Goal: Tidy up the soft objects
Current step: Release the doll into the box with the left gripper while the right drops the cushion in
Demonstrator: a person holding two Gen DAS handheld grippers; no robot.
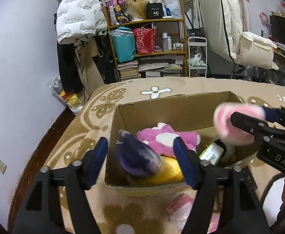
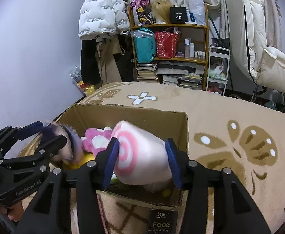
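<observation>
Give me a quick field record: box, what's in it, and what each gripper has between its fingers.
box: open cardboard box on a tan flowered blanket
contents: pink plush, yellow plush, green-labelled bottle
left gripper: open over the box, purple plush between its fingers, pads apart from it
right gripper: pink-and-white roll between its fingers over the box; contact unclear

The purple plush toy (image 1: 140, 158) and the pink swirl cushion (image 1: 238, 122) were motion-blurred. A yellow plush (image 1: 167, 171) lay mostly hidden beneath them in the cardboard box (image 1: 173, 109). Small bottle labels were unreadable.
</observation>
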